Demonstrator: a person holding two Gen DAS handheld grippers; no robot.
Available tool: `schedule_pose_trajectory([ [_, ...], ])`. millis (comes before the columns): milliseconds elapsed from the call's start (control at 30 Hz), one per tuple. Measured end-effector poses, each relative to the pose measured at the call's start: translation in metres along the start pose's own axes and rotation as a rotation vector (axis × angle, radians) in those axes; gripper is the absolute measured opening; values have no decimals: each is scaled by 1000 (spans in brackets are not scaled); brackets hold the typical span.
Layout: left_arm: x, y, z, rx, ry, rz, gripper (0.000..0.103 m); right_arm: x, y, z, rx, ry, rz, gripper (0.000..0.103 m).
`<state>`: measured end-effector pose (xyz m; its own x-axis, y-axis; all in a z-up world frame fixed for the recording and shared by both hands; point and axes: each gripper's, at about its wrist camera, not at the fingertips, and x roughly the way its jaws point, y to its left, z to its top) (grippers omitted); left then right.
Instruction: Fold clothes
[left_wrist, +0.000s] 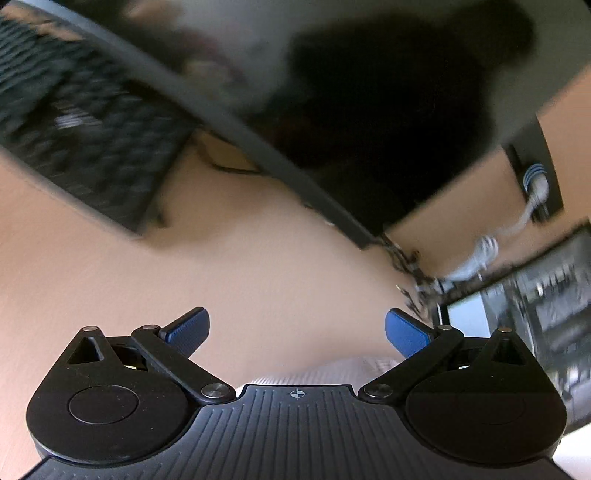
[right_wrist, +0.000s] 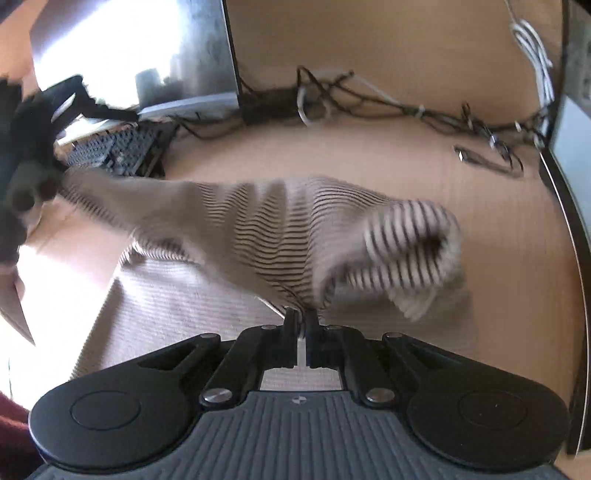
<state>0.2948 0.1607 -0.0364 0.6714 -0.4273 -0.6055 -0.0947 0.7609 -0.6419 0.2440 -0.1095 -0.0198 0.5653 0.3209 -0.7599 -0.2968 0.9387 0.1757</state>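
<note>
A white garment with thin black stripes (right_wrist: 258, 229) hangs lifted above the wooden table, blurred by motion. My right gripper (right_wrist: 301, 321) is shut on a bunched fold of it; a sleeve opening (right_wrist: 413, 243) hangs to the right. The rest of the garment (right_wrist: 184, 306) lies flat on the table below. In the right wrist view the left gripper (right_wrist: 26, 192) shows dark at the far left, by the garment's stretched end. In the left wrist view my left gripper (left_wrist: 297, 330) is open with blue pads (left_wrist: 188, 328) apart, nothing between them. A strip of striped cloth (left_wrist: 332, 373) shows under it.
A black keyboard (left_wrist: 85, 140) (right_wrist: 118, 151) and a monitor (left_wrist: 332, 110) (right_wrist: 147, 55) stand at the back of the table. Tangled cables (right_wrist: 388, 103) run along the back edge, with a white cable (left_wrist: 480, 254). Another screen edge (right_wrist: 569, 166) is at the right.
</note>
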Motion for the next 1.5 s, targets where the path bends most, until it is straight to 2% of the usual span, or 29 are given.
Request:
schedule_pose_trajectory([
  [67,15,-17,-5,87,48,-3,103,1,-1,-4,4,27,-6,4],
  [133,25,-31,-17,210,106,28,103,-9,2,-5,-31,22,9,4],
  [233,29,-38,-45,380,187,88,103,-35,3,0,-66,-26,51,7],
  [300,27,-34,-61,440,245,127,103,-54,-1,10,-52,-65,64,21],
  [367,22,-28,-74,473,291,161,103,-70,-9,20,-14,-113,32,61],
  [400,18,-24,-78,468,310,164,103,-72,-14,23,10,-132,11,65],
  [467,7,-15,-81,395,331,126,103,-68,-27,30,55,-151,-33,69],
  [533,-2,-5,-83,304,353,73,103,-55,-43,35,97,-130,-82,70],
  [633,-4,10,-83,83,390,-79,103,-22,-67,38,183,-64,-57,70],
  [767,14,13,-87,-17,418,-121,103,6,-85,35,272,-12,9,73],
  [800,19,14,-88,-42,424,-132,101,6,-86,35,282,-13,28,73],
  [833,23,14,-88,-62,427,-144,89,9,-86,36,270,-16,34,73],
  [900,29,15,-86,-83,423,-142,75,12,-84,37,260,-16,47,66],
  [933,34,16,-84,-92,422,-133,62,14,-84,36,261,-13,53,56],
  [967,41,18,-82,-99,421,-124,56,16,-83,36,263,-9,60,46],
  [1000,45,18,-77,-95,410,-116,48,21,-83,40,265,-12,66,42],
  [1033,47,15,-67,-77,384,-109,43,22,-82,43,264,-16,69,39],
  [1133,52,7,-38,-20,304,-90,37,25,-83,63,256,-69,72,32],
  [1267,48,-3,3,37,193,-97,38,23,-90,83,253,-123,80,31],
  [1400,48,3,-5,72,253,-32,39,39,-97,72,210,-38,-1,33],
  [1500,44,8,-21,85,287,-10,40,41,-97,57,196,-26,-54,45],
])
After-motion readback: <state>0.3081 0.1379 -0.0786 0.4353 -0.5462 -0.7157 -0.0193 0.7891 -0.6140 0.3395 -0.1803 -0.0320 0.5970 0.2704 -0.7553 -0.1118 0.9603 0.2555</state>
